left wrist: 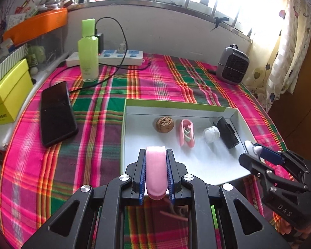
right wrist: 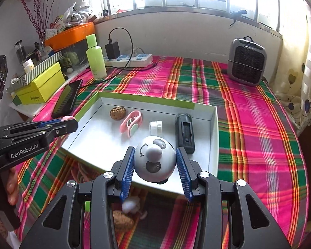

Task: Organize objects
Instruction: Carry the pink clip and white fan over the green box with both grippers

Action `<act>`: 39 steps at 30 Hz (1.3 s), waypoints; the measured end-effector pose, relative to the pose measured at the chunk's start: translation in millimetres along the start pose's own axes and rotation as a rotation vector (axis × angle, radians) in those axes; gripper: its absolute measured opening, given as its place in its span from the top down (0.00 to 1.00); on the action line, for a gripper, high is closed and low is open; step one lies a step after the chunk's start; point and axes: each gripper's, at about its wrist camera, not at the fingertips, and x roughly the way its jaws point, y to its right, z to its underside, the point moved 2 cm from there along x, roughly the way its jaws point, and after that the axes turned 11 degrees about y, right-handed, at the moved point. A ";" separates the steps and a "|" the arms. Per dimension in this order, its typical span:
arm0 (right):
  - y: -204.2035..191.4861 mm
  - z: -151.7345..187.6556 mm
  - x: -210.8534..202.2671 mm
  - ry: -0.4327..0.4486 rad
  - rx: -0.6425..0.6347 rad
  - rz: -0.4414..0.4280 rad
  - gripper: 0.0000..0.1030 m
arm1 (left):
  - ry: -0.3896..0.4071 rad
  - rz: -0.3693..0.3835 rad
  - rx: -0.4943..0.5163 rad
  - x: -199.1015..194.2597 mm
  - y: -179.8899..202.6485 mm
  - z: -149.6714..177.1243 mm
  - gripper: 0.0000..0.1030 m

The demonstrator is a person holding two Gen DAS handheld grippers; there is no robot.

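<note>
My left gripper (left wrist: 155, 153) is shut on a flat pink bar (left wrist: 156, 172), held above the near edge of the white tray (left wrist: 176, 103). My right gripper (right wrist: 155, 151) is shut on a round grey device with buttons (right wrist: 154, 159), held over the tray's (right wrist: 147, 101) front part. Inside the tray lie a walnut (right wrist: 117, 113), a pink case (right wrist: 131, 124), a small clear jar (right wrist: 155, 127) and a black block (right wrist: 184, 132). From its own camera the left gripper sees the same walnut (left wrist: 164, 124), pink case (left wrist: 187, 132), jar (left wrist: 211, 134) and black block (left wrist: 227, 132).
A plaid cloth (left wrist: 93, 124) covers the table. A dark phone (left wrist: 56, 114) lies left of the tray, with a green bottle (left wrist: 88, 49) and a power strip (left wrist: 118, 57) behind. A small heater (right wrist: 246, 62) stands at the back right, a yellow box (right wrist: 41, 85) at the left edge.
</note>
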 end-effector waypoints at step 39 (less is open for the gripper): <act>-2.9 -4.3 80.3 -0.126 -0.110 -0.038 0.60 | -0.102 -0.019 0.077 83.6 17.9 -11.7 0.84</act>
